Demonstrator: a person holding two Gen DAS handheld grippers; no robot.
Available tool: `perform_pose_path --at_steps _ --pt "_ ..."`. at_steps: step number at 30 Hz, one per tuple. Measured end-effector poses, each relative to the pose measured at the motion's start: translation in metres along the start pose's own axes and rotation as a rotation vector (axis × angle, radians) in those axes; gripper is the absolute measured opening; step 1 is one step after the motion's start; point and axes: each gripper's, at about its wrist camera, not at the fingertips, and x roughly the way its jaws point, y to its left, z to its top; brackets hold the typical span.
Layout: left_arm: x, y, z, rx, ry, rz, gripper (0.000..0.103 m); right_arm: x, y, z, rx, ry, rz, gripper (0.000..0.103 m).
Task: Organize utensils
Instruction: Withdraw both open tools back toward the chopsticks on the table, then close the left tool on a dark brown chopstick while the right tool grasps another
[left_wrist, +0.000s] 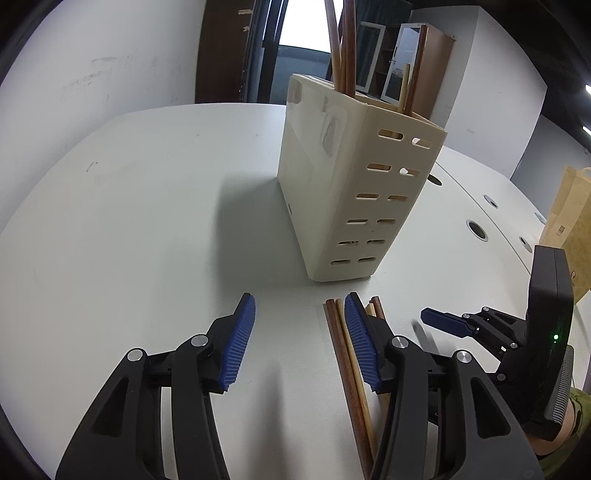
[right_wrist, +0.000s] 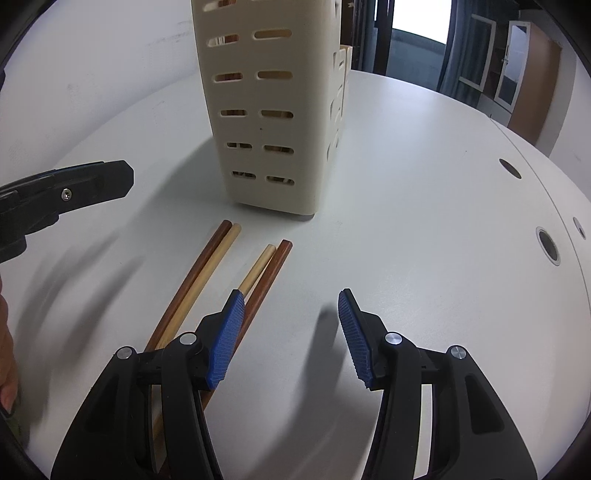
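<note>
A cream slotted utensil holder (left_wrist: 343, 177) stands upright on the white table and holds several wooden chopsticks (left_wrist: 345, 44). It also shows in the right wrist view (right_wrist: 266, 107). Several loose chopsticks, dark brown and light, lie flat in front of it (right_wrist: 207, 280), also in the left wrist view (left_wrist: 349, 365). My left gripper (left_wrist: 299, 339) is open and empty, its right finger just beside the loose chopsticks. My right gripper (right_wrist: 291, 336) is open and empty, its left finger above the right pair. The right gripper also shows in the left wrist view (left_wrist: 443, 321).
The white table (left_wrist: 147, 229) has round cable holes (right_wrist: 548, 245) on its right side. A cardboard box (left_wrist: 569, 221) stands at the far right. Walls, a doorway and cabinets are behind the table.
</note>
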Motion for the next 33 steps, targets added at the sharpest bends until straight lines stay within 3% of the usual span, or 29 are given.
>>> perform_pose_path --at_steps 12,25,33 --pt "0.007 0.0 -0.002 0.015 0.027 0.003 0.052 0.002 0.009 -0.008 -0.006 0.024 -0.004 0.051" --pt "0.037 -0.016 -0.017 0.094 0.133 -0.001 0.052 -0.006 0.014 -0.016 0.025 0.021 0.014 0.02" --pt "0.05 -0.024 -0.027 0.128 0.174 0.031 0.052 -0.013 0.022 -0.021 0.035 0.021 0.028 0.017"
